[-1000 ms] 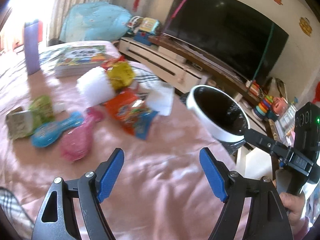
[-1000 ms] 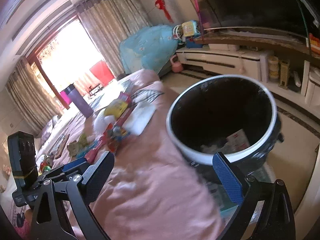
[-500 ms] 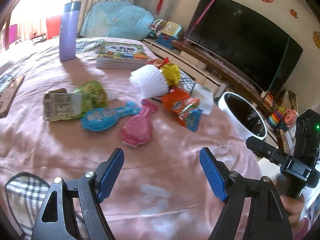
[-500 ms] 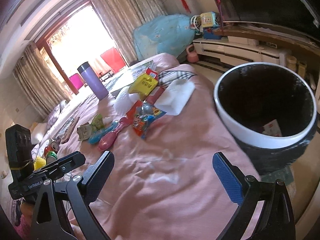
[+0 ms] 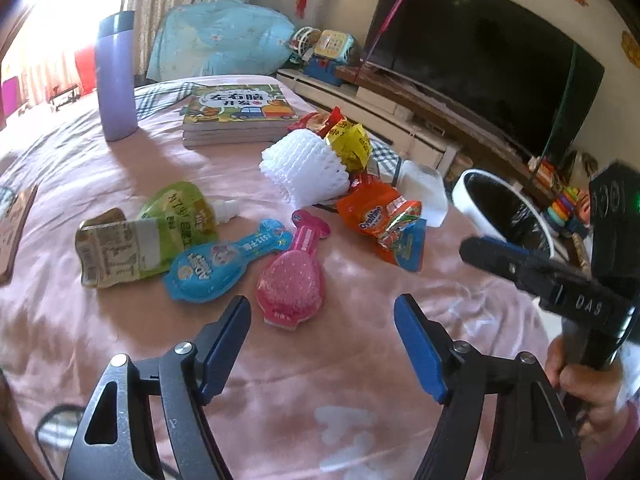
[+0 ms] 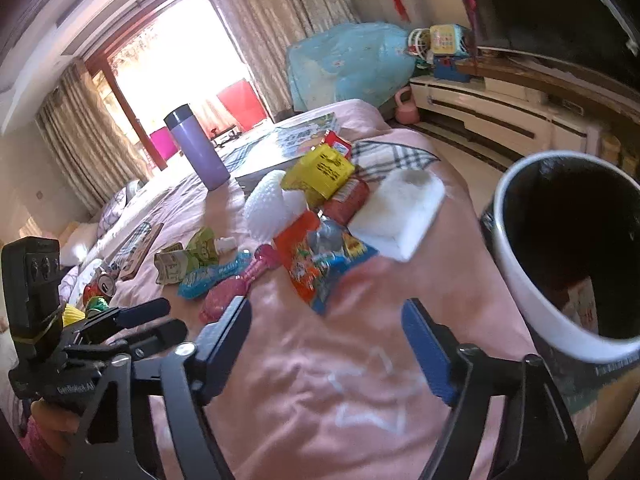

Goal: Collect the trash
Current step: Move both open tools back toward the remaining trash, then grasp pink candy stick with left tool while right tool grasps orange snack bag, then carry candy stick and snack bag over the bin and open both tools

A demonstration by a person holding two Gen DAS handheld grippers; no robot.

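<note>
Trash lies on a pink bed sheet (image 5: 120, 340): a pink brush-shaped pack (image 5: 292, 280), a blue one (image 5: 224, 260), a green pouch (image 5: 176, 216), an orange Ovaltine wrapper (image 5: 380, 220), white foam netting (image 5: 304, 172), a yellow wrapper (image 5: 350, 146) and a white tissue pack (image 6: 400, 212). A white-rimmed black trash bin (image 6: 568, 248) stands at the bed's right edge. My left gripper (image 5: 322, 320) is open and empty just in front of the pink pack. My right gripper (image 6: 326, 332) is open and empty, left of the bin.
A purple flask (image 5: 116, 76) and stacked children's books (image 5: 236, 112) sit further back on the bed. A television (image 5: 480, 52) on a low cabinet lines the right wall. Cans (image 6: 100, 288) lie at the far left.
Both grippers have swung left from the bin toward the trash pile. The left gripper now sits close in front of the pink pack. Both stay open and empty.
</note>
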